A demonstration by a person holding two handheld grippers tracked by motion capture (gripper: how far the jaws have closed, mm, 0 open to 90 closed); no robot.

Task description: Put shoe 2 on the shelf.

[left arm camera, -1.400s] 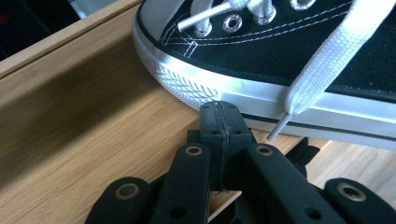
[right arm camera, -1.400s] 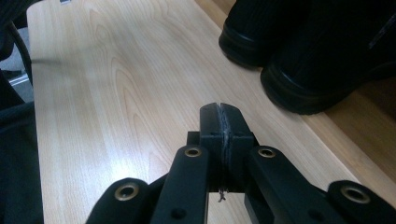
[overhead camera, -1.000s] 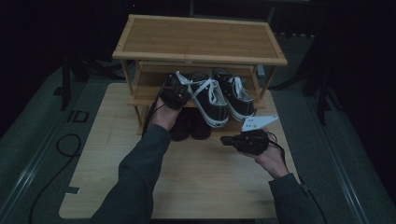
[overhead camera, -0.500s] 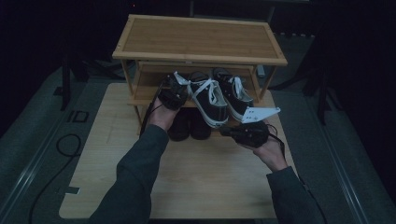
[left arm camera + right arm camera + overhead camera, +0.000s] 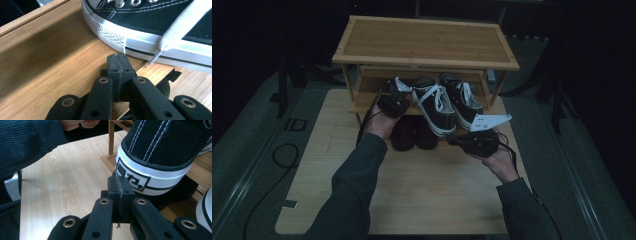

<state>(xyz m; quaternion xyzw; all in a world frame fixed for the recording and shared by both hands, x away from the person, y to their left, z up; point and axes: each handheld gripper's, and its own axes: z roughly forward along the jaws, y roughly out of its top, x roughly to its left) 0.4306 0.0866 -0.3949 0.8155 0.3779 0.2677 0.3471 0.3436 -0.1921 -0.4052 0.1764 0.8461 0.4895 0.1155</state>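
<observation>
Flanking a black canvas sneaker with white sole on the lower shelf of a bamboo shoe rack, the right gripper waits at five o'clock by its heel, the left gripper at ten o'clock by its toe, apparently poised to nudge it. Both have fingers pressed together, empty. The gripper views add the heel label and the loose lace tip.

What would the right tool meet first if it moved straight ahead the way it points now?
Most likely the heel of the black sneaker: the shut right tool points at its white rubber band, seemingly very close, though depth is unclear.
</observation>
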